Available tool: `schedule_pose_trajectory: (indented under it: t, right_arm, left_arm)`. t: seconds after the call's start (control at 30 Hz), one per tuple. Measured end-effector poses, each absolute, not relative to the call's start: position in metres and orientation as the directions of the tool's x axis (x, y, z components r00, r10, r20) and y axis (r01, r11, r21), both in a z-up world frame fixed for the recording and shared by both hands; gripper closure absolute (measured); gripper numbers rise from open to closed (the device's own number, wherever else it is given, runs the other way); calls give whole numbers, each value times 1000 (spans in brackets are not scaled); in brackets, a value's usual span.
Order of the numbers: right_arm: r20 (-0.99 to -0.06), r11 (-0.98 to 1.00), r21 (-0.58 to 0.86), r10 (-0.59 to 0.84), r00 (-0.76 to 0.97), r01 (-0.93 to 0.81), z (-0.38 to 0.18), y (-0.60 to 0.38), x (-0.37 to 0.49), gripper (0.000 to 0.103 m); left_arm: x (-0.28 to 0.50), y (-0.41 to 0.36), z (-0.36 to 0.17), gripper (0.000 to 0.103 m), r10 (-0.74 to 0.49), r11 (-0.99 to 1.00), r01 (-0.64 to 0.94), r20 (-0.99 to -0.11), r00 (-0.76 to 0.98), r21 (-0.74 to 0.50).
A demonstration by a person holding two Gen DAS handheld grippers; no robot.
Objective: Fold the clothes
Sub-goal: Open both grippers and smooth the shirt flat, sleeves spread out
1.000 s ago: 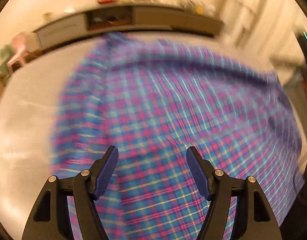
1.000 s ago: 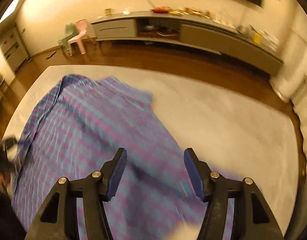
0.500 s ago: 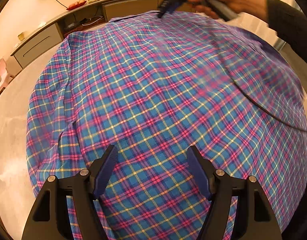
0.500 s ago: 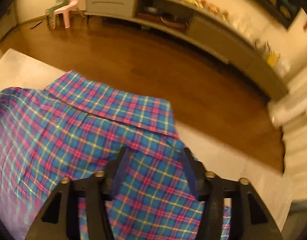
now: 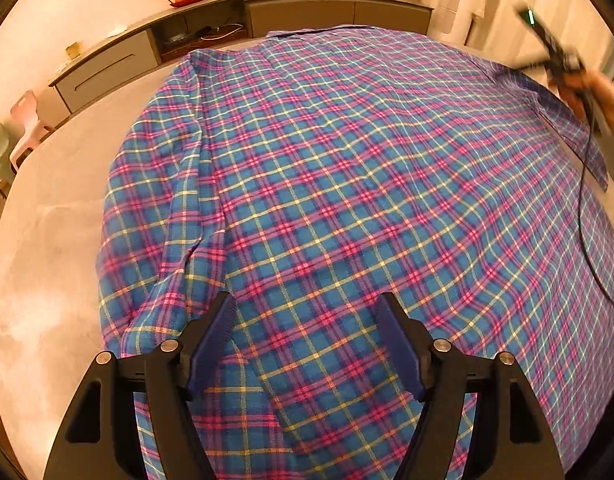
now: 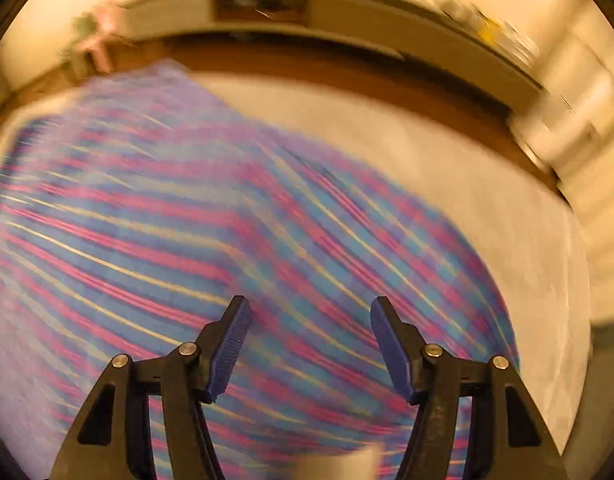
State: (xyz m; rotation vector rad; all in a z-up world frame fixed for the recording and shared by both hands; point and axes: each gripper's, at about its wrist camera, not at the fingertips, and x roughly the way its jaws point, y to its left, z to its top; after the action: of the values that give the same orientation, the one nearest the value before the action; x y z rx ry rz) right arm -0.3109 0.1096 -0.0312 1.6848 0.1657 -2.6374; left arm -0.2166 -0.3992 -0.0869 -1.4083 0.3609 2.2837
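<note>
I am looking into a warmly lit living room: a long low grey cabinet [image 5: 243, 12] runs along the far wall, with small cluttered items on top, and a pale pink child's chair [image 5: 25, 120] stands at the left. In front of it is a wide, pale, matte table [image 5: 47, 240], faintly mottled like stone.

Spread across most of that surface lies the plaid shirt [image 5: 347, 168], woven in blue with pink and yellow lines. It lies mostly flat, apparently back side up. One sleeve is doubled along its left edge in soft ridges, and the collar end points toward the right.

My left gripper [image 5: 303, 344] hovers over the near part of the shirt, its ribbed blue pads wide apart and gripping nothing. My right gripper [image 6: 309, 344] is likewise spread wide and empty above the cloth. Its view is smeared by motion blur, so fine detail there is lost. From the left camera I see it only as a blur in a hand [image 5: 599, 96] near the collar.

I judge the fabric to be thin, light and limp. It should drape and crease easily, and slide a little on the smooth top. The firmer seams look like the best holds: shoulder, collar edge, hem corner or cuff.
</note>
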Motion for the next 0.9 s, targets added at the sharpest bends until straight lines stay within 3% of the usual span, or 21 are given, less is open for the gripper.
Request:
schedule_pose_trajectory:
  t: [0.1,0.2,0.27,0.37,0.5,0.6,0.63,0.67,0.73,0.77,0.8,0.83,0.9]
  right_arm:
    - [-887,-990,-125,141,-440,-65,-26,135,-303,35]
    - [-855,-992,-109,127,-504,-65,4,112,-267,35]
    - [-844,-998,-24,-12,-536,60,21,73,-225,35]
    - [-855,-965,94,-204,-477,243,18,16,-159,35]
    - [-895,-934,74,-217,-390,350,-11,-33,-117,35]
    - [-902,-919,-14,-158,-401,394,-27,-49,-103,31]
    - [-903,-920,-26,-147,-404,391,-31,-50,-101,29]
    - [-902,-929,-17,-145,-407,369,-33,-48,-101,28]
    - [-899,-939,-13,-139,-415,344,-35,-43,-100,27]
    - [-899,-943,-12,-136,-417,333,-35,-41,-99,27]
    - [-900,-947,-9,-132,-415,320,-35,-39,-97,27]
    - [-904,-951,-8,-126,-409,310,-34,-36,-94,27]
    - [-902,-958,-16,-109,-418,286,-25,-30,-79,27]
  left_arm:
    - [-220,-399,-85,28,164,-893,-447,-892,-420,46]
    - [-216,-411,-73,36,120,-908,-409,-881,-458,89]
    - [-213,-433,-58,35,170,-926,-376,-859,-482,28]
    - [-213,-471,-59,35,136,-960,-279,-859,-494,9]
    - [-200,-491,-66,35,99,-968,-251,-866,-491,31]
    - [-200,-498,-71,35,-21,-950,-254,-845,-534,184]
    - [-207,-502,-71,40,-76,-938,-240,-822,-564,251]
    - [-215,-513,-66,44,-161,-928,-174,-774,-613,331]
    - [-237,-563,-45,46,-383,-907,127,-665,-640,401]
    - [-239,-585,-35,46,-380,-923,214,-677,-631,319]
    - [-237,-616,-21,46,-309,-944,298,-702,-641,143]
    - [-234,-629,-18,46,-258,-945,324,-716,-648,47]
    - [-229,-631,-18,46,-168,-948,315,-766,-621,-48]
